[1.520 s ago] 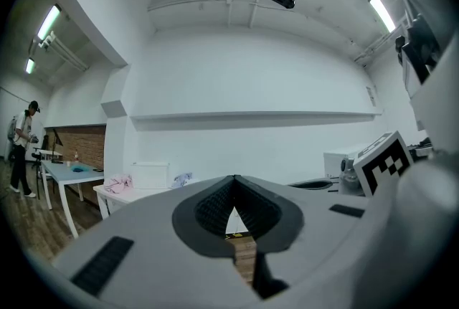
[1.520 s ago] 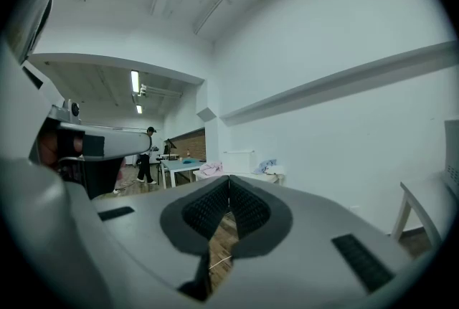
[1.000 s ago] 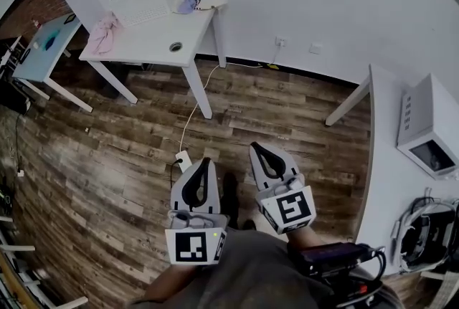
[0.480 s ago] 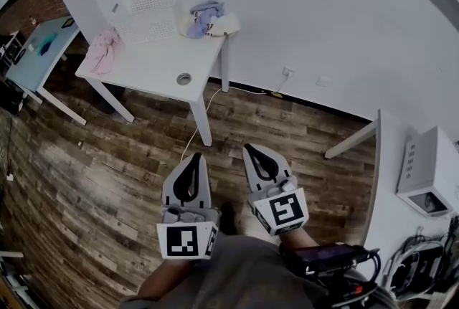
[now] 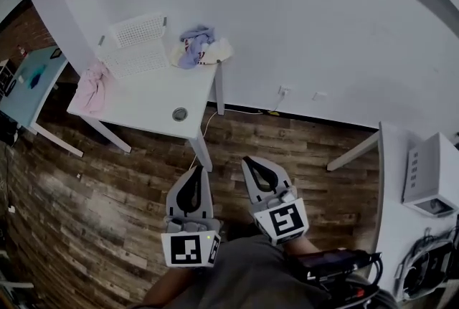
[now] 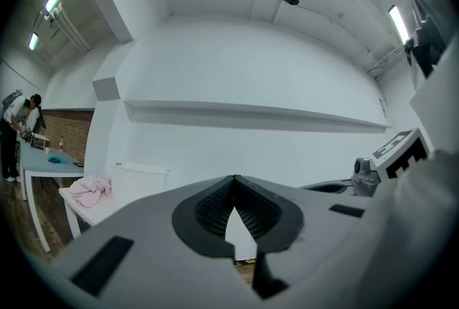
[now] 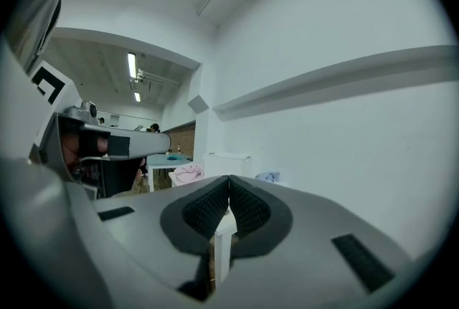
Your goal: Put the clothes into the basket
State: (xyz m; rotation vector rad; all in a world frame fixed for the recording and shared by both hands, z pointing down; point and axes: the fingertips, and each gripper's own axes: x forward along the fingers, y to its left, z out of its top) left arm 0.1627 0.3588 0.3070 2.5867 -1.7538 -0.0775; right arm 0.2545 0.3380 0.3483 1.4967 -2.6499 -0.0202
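we stand on the wood floor (image 5: 107,186), back from a white table (image 5: 154,96) that sits against the white wall. we hold the left gripper (image 5: 196,171) and the right gripper (image 5: 248,160) side by side in front of us. both point level toward the table and are well apart from everything on it. in the left gripper view the two ribbed pads meet at their tips with nothing caught between them. in the right gripper view the jaws are likewise pressed together and empty.

the clothes all lie on the table. a pink garment (image 5: 93,85) is bunched at the table's left edge. a lavender-blue garment (image 5: 195,42) lies crumpled at the far right corner by the wall, touching a cream-coloured piece (image 5: 219,51) just to its right. the basket (image 5: 136,46), white with perforated walls, stands at the back of the table between the pink garment and the blue one. all three pieces lie outside it.

a round cable hole (image 5: 179,114) sits in the near part of the tabletop. a wall socket (image 5: 285,92) sits low on the wall to the right of the table. far to the left is a second table with a teal top (image 5: 36,74), and in the left gripper view a person (image 6: 16,130) bends over it. at the right edge a white desk (image 5: 391,178) carries a white box-shaped appliance (image 5: 430,175).
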